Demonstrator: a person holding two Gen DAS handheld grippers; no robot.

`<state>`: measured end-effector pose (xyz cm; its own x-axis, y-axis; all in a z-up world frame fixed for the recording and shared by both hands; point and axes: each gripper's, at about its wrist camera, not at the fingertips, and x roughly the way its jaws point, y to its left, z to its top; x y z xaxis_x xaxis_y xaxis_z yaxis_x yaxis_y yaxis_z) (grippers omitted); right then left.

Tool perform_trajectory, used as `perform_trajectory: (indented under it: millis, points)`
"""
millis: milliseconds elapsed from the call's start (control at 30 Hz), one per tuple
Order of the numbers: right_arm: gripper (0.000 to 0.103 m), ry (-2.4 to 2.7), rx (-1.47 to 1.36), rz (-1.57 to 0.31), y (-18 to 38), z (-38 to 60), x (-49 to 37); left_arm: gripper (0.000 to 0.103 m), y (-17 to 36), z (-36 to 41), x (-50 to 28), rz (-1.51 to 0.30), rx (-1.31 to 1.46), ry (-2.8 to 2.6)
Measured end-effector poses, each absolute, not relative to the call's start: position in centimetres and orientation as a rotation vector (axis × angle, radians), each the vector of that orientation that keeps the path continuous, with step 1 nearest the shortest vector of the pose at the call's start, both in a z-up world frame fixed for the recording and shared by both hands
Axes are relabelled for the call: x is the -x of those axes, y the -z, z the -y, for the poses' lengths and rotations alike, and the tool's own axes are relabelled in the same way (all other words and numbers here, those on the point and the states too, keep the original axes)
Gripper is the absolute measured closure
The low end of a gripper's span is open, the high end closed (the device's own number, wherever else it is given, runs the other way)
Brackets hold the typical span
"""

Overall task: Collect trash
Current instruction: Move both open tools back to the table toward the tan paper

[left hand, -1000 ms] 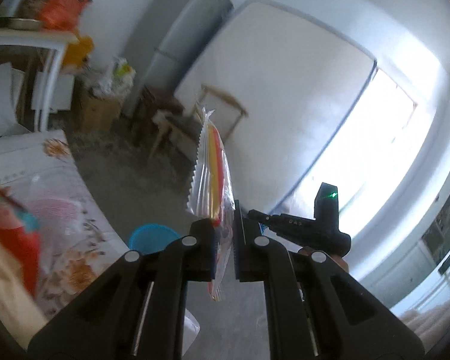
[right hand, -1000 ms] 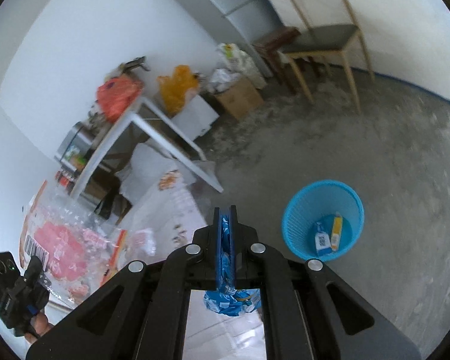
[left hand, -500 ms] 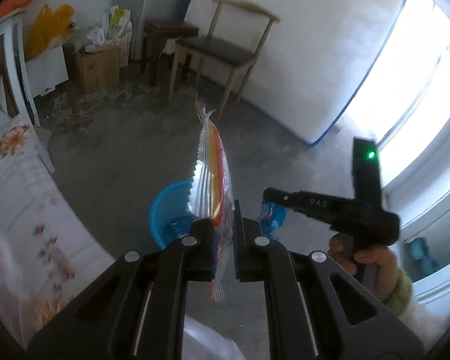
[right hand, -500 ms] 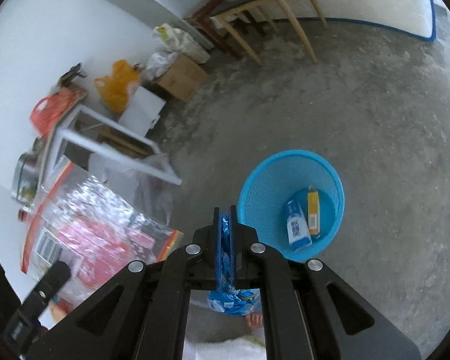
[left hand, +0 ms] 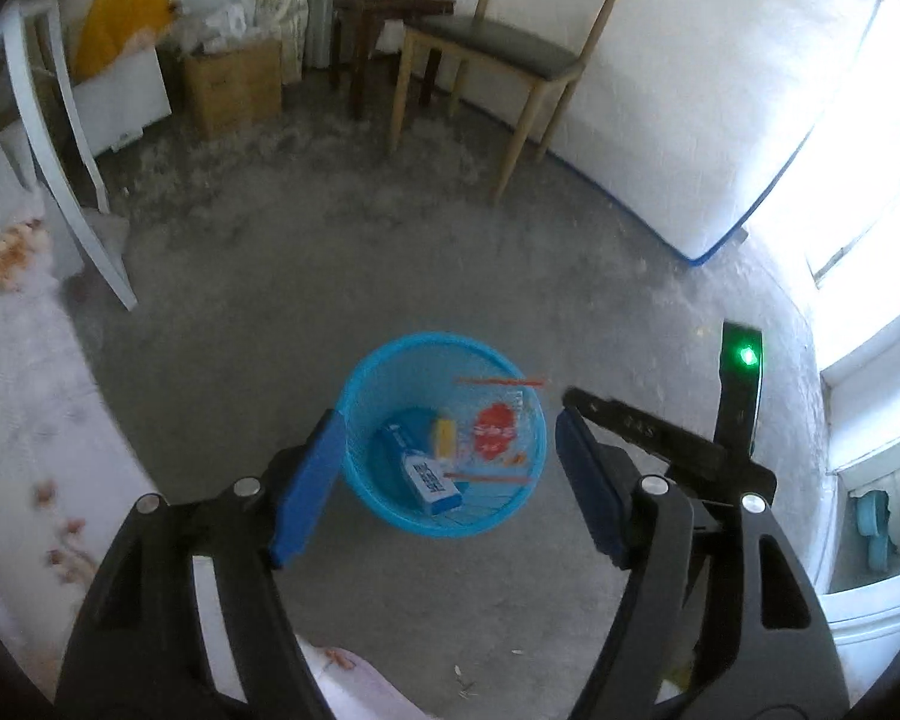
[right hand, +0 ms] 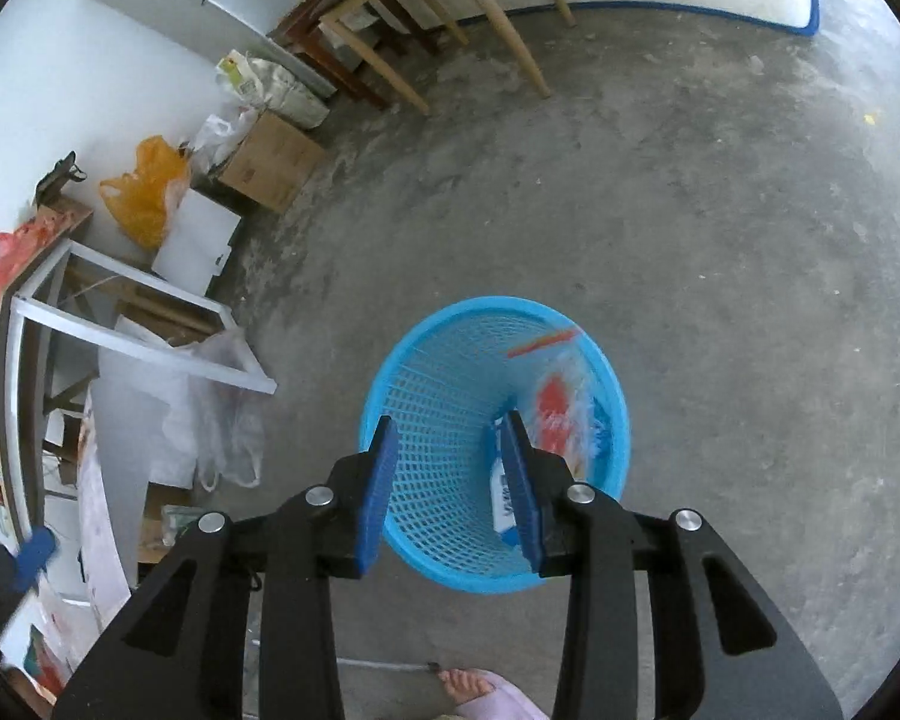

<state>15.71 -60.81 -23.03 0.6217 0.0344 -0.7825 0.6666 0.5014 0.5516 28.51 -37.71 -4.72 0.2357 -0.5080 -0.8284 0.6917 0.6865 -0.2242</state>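
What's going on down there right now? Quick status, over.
Left gripper and right gripper both opening, nothing between the jaws. Clear wrapper with red print in the blue basket beside a small carton. Nothing in the way.

The left gripper (left hand: 444,480) no longer pinches the clear snack wrapper (left hand: 493,429); its jaws are opening and nothing sits between them; the wrapper, with its red label, is now down inside the blue basket (left hand: 354,396), beside the carton already there; the right gripper (right hand: 447,480) has let go of its blue wrapper too, jaws opening and empty, and I cannot pick that wrapper out; both views now tip from the walls down to the floor, straight over the basket mouth, with the basket much larger in each view.
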Motion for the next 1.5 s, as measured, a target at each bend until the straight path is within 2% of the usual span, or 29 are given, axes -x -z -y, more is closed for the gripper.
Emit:
perform_trajectory:
  millis: [100, 233, 333, 700, 1000, 1267, 1500]
  points:
    - [0.067, 0.427, -0.983, -0.809, 21.9, 60.4, -14.1, 0.032, 2.6, 35.6, -27.7, -1.003, -0.184, 0.817]
    - [0.059, 0.398, -0.973, -0.765, 19.6, 59.3, -11.7, 0.026, -0.9, 31.4, -25.8, -0.936, -0.129, 0.810]
    - [0.056, 0.368, -0.960, -0.747, 17.9, 58.5, -10.6, 0.022, -3.1, 28.1, -24.2, -0.891, -0.081, 0.795]
    - [0.047, 0.207, -0.895, -0.711, 11.7, 52.2, -8.1, 0.020, -7.5, 16.9, -17.3, -0.723, -0.026, 0.718]
    - [0.044, 0.044, -0.772, -0.751, 6.5, 45.4, -9.6, 0.018, -8.1, 8.1, -12.5, -0.604, -0.076, 0.616]
    - [0.040, -0.138, -0.680, -0.791, 2.8, 38.9, -13.4, 0.018, -6.3, 0.0, -11.7, -0.605, -0.003, 0.441]
    - [0.039, -0.293, -0.699, -0.824, 2.0, 32.8, -16.6, 0.018, -4.8, -4.8, -11.0, -0.600, 0.102, 0.346]
